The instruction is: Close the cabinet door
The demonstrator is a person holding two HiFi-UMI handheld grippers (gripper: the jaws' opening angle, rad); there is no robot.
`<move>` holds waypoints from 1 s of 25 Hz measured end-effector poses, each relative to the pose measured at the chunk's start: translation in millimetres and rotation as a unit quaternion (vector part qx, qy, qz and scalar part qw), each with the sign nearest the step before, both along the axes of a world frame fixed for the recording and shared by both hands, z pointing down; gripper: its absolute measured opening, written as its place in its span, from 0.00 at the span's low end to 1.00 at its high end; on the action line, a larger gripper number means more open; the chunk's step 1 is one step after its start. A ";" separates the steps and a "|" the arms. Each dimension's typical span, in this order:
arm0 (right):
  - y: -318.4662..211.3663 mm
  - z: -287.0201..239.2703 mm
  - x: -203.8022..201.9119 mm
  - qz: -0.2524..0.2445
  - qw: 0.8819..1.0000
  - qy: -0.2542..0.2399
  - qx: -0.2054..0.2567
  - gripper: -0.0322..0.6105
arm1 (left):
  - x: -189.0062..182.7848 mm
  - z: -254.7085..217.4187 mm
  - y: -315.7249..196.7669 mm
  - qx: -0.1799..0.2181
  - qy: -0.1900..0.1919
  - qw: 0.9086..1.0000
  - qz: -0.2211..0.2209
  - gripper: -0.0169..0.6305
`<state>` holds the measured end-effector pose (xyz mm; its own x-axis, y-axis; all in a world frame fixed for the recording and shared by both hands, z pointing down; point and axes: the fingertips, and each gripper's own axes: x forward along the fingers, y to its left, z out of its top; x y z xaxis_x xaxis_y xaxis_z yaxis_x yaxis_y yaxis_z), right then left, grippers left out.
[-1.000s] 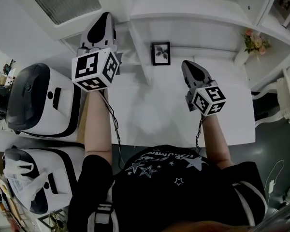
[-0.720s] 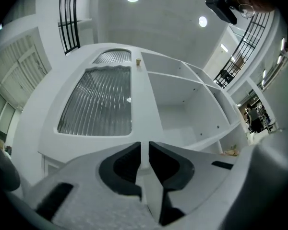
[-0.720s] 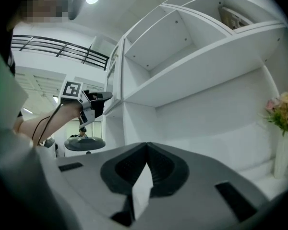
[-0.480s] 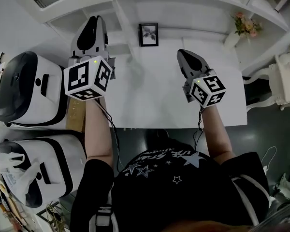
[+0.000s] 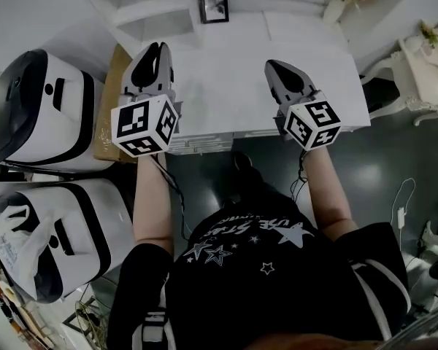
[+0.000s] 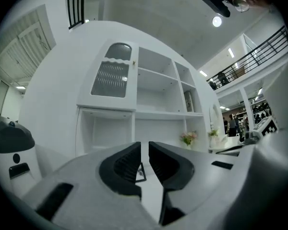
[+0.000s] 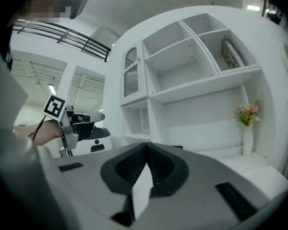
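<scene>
The left tool (image 5: 152, 52) and right tool (image 5: 276, 69) had drawn back from the cabinet at 12 o'clock to the near edge of the desk (image 5: 226, 86). The cabinet door (image 6: 113, 73), at 11 o'clock in the left gripper view, sat flush in its frame, so closing appeared complete. The left tool showed a narrow gap holding nothing; the right tool's jaws met, empty.

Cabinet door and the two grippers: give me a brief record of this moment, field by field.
door: white arched cabinet door with ribbed glass pane, looks shut, flush with its frame
left gripper: jaws slightly apart, empty, clear of the door
right gripper: jaws together, empty
in front: white desk
</scene>
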<state>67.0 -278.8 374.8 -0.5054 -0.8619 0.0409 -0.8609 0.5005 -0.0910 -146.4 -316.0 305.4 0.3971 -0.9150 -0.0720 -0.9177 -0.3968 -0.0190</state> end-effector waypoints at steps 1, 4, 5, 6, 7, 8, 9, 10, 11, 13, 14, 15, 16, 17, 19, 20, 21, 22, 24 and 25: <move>17.0 2.6 -1.2 0.005 1.000 0.001 -0.001 0.06 | 1.8 9.0 14.0 -0.007 -0.003 1.000 0.008 0.12; 68.2 15.6 1.6 0.025 1.000 0.002 -0.015 0.06 | 11.8 36.5 54.8 -0.028 -0.003 0.999 0.037 0.10; 84.5 20.9 4.2 0.032 0.999 0.005 -0.023 0.06 | 15.8 46.3 68.0 -0.036 -0.002 0.998 0.047 0.09; 99.7 26.0 7.3 0.040 0.999 0.008 -0.031 0.06 | 19.3 56.1 80.7 -0.045 -0.001 0.997 0.056 0.08; 113.6 30.4 10.4 0.048 0.998 0.011 -0.039 0.06 | 22.1 65.9 92.9 -0.054 0.001 0.996 0.064 0.08; 126.0 34.0 13.3 0.055 0.997 0.014 -0.047 0.06 | 24.2 75.7 104.2 -0.064 0.004 0.996 0.069 0.08; 136.9 36.7 15.7 0.060 0.997 0.015 -0.052 0.06 | 26.1 85.4 114.7 -0.074 0.007 0.995 0.072 0.07; 146.5 38.4 17.6 0.063 0.996 0.015 -0.056 0.06 | 28.4 94.5 124.7 -0.084 0.009 0.994 0.076 0.05; 154.9 39.5 18.9 0.064 0.996 0.014 -0.058 0.06 | 31.6 102.7 134.5 -0.093 0.009 0.992 0.079 0.05; 169.1 40.5 20.3 0.062 0.996 0.018 -0.059 0.06 | 40.4 115.7 154.0 -0.104 0.001 0.991 0.089 0.04; 175.6 41.4 21.2 0.060 0.996 0.022 -0.060 0.06 | 45.9 121.0 164.1 -0.107 -0.006 0.990 0.095 0.04; 182.2 42.8 22.9 0.058 0.996 0.025 -0.061 0.06 | 52.0 125.8 174.5 -0.111 -0.012 0.989 0.101 0.04; 188.9 44.6 25.7 0.055 0.996 0.027 -0.063 0.06 | 58.5 130.3 184.9 -0.115 -0.016 0.988 0.106 0.04; 195.4 46.1 29.8 0.054 0.996 0.028 -0.065 0.06 | 65.1 134.2 194.6 -0.119 -0.019 0.987 0.109 0.04; 208.8 47.5 40.5 0.051 0.996 0.029 -0.067 0.06 | 78.4 139.8 211.9 -0.125 -0.023 0.986 0.109 0.04; 216.2 47.9 46.6 0.050 0.996 0.029 -0.068 0.06 | 85.2 141.9 220.2 -0.128 -0.024 0.986 0.108 0.04; 224.4 48.4 53.2 0.050 0.996 0.029 -0.069 0.06 | 92.4 143.7 228.9 -0.132 -0.026 0.985 0.107 0.04; 233.5 49.2 60.4 0.049 0.996 0.028 -0.071 0.06 | 100.3 145.5 238.2 -0.136 -0.028 0.985 0.107 0.04; 253.4 51.1 77.4 0.047 0.996 0.027 -0.076 0.06 | 118.5 148.5 258.9 -0.143 -0.033 0.983 0.107 0.04; 263.6 51.9 86.8 0.047 0.996 0.026 -0.077 0.06 | 128.1 149.4 269.5 -0.145 -0.037 0.983 0.107 0.04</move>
